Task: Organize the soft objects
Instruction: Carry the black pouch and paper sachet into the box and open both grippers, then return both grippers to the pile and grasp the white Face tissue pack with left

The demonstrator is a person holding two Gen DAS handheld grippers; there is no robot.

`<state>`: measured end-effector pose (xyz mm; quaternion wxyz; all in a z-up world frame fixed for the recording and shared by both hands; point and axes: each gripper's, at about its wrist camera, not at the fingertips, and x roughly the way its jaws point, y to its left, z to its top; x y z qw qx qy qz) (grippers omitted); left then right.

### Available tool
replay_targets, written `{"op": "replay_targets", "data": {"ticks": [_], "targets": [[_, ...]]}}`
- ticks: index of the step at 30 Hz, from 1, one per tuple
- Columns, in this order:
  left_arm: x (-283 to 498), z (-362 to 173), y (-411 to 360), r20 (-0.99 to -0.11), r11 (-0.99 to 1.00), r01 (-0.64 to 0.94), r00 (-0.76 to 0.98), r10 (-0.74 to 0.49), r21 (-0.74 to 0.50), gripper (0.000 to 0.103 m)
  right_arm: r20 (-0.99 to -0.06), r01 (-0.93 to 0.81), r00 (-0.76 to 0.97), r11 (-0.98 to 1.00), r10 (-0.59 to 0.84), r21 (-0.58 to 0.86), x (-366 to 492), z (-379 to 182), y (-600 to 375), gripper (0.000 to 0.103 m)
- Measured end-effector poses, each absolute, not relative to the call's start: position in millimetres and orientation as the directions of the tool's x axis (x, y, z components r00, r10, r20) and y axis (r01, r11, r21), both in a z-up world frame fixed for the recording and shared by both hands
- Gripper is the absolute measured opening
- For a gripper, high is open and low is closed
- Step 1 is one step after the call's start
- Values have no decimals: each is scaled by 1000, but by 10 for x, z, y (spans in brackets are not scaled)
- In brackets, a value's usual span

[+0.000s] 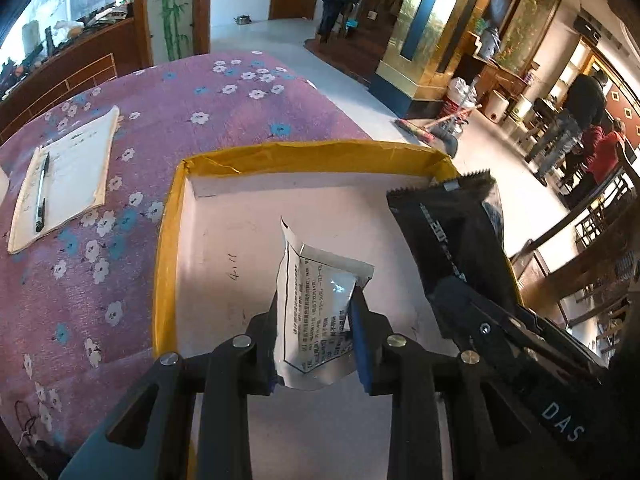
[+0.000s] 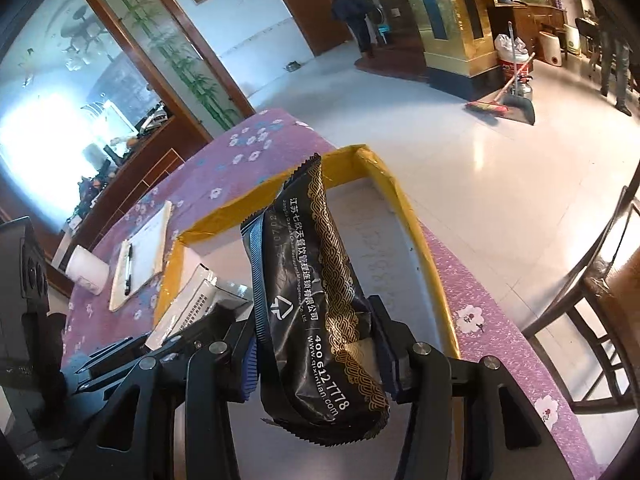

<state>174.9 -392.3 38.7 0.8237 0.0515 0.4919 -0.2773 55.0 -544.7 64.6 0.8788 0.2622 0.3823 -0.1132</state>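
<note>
A shallow box with a yellow rim (image 1: 312, 152) and a white floor lies on the purple flowered tablecloth (image 1: 200, 100). My left gripper (image 1: 318, 308) is shut on a silver-white sachet (image 1: 316, 276) with printed text, held upright over the box floor. Beside it on the right, over the box's right side, my right gripper (image 1: 464, 300) grips a black packet (image 1: 448, 224). In the right wrist view, that black packet (image 2: 304, 240), patterned in gold, stands between the pads of the right gripper (image 2: 312, 320), above the box rim (image 2: 404, 208). The left gripper (image 2: 208, 320) and sachet (image 2: 192, 300) show at the left.
A notepad (image 1: 64, 172) with a pen (image 1: 42, 192) lies on the cloth left of the box, and a white roll (image 2: 86, 272) beyond it. A wooden chair (image 2: 592, 300) stands by the table's right edge. A broom (image 2: 504, 96) and people stand on the far floor.
</note>
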Motion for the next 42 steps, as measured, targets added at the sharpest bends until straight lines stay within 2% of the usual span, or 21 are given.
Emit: {"op": "replay_targets", "data": {"ticks": [2, 6, 14, 20, 22, 24, 30, 35, 39, 42], "targets": [[1779, 363, -3887, -841, 845, 492, 351, -412, -209, 33, -736, 408, 677, 834, -2, 373, 586, 619, -5433, 57], [1796, 357, -3748, -834, 855, 454, 346, -430, -253, 50, -723, 403, 690, 830, 0, 385, 596, 620, -5401, 67], [1506, 713, -3535, -796, 848, 466, 398, -457, -253, 52, -642, 377, 764, 856, -70, 354, 477, 877, -5212, 68], [915, 1120, -3140, -734, 841, 475, 469, -492, -259, 52, -560, 339, 823, 876, -99, 343, 361, 1072, -5118, 68], [606, 1259, -2975, -705, 832, 496, 497, -506, -248, 58, -528, 309, 844, 888, -92, 340, 314, 1137, -5042, 68], [306, 1371, -2802, -683, 834, 507, 532, -500, -216, 70, -523, 284, 849, 902, -79, 325, 286, 1199, -4918, 68], [-446, 1433, -2308, -635, 817, 556, 579, -511, -151, 72, -553, 107, 829, 946, 85, 306, -43, 1284, -4219, 70], [-767, 1244, -1798, -624, 825, 538, 587, -515, -175, 72, -562, -37, 802, 957, 201, 289, -504, 1151, -3642, 74], [-902, 1044, -1298, -643, 855, 475, 592, -486, -209, 72, -559, -129, 778, 944, 287, 305, -792, 917, -3291, 75], [-1001, 953, -807, -655, 909, 374, 644, -396, -182, 73, -567, -206, 752, 937, 336, 282, -837, 692, -3030, 76]]}}
